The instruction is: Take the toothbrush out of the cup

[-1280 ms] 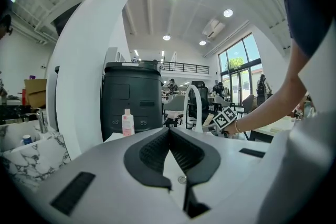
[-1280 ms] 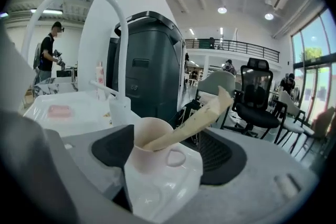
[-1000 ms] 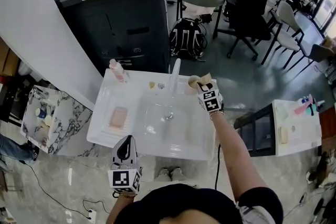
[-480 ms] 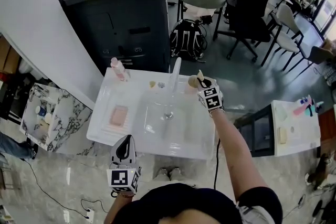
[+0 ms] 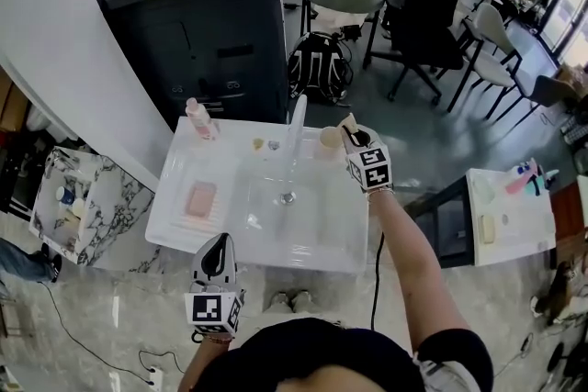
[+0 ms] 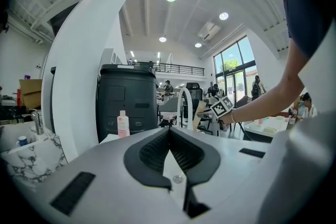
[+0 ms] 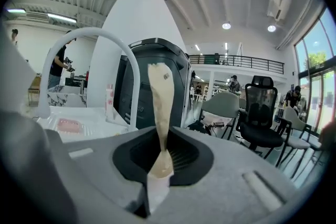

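Right gripper point(image 5: 351, 136) jaws, just closing, clench upright beige toothbrush point(image 7: 160, 107) at 3 o'clock of cup point(image 5: 328, 140). Left gripper point(image 6: 169, 134) jaws clenched, empty. Pink bottle point(image 5: 198, 118) label too small to read.

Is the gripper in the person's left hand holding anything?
No, the left gripper has its jaws closed together with nothing between them.

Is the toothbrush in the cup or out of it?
Out. The beige toothbrush stands upright between the jaws of the right gripper, which have just been closing and now clamp it; the cream cup sits beside it.
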Motion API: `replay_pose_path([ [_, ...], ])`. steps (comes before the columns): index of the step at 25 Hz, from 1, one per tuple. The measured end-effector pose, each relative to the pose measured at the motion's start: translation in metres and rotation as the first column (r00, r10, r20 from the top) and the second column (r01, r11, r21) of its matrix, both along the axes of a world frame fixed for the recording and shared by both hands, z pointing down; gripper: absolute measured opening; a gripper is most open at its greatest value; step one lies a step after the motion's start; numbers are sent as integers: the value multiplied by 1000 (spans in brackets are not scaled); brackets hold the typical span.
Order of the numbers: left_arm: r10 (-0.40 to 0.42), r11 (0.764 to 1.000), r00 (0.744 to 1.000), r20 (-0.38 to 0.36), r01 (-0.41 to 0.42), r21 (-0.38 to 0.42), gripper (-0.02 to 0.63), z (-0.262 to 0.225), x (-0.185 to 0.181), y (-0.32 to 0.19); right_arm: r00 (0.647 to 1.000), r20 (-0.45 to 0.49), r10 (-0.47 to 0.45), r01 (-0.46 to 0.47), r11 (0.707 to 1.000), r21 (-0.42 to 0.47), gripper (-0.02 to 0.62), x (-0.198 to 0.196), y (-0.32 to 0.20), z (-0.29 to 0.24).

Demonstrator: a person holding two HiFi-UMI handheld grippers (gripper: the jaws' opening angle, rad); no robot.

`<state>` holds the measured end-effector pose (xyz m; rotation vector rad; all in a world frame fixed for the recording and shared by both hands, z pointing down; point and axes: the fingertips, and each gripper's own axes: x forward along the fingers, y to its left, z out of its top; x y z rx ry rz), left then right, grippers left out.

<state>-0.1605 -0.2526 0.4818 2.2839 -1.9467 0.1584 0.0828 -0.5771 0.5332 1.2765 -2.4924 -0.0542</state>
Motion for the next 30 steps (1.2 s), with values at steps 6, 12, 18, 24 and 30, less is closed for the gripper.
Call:
replay_pose_path([
  [6,30,1000,1000,-4,-30,7,3,-2,10,1,996,90,18,-24,998,66,34,16,21,-38],
  [12,61,998,998,-7,-61,9,3,1,20,0,970,243,-8,-28,989,147,34,25,64,-87],
  [18,89,995,996,0,-89,35,3,-3,29,-5,938,345,-16,-69,970,232,34,38,119,-131],
  [24,85,995,996,0,-85,52,3,-9,31,-10,941,338,7,-105,956,272,34,51,172,-138],
  [30,83,994,996,37,-86,65,3,-12,30,-11,956,291,30,-138,923,359,34,56,232,-142],
])
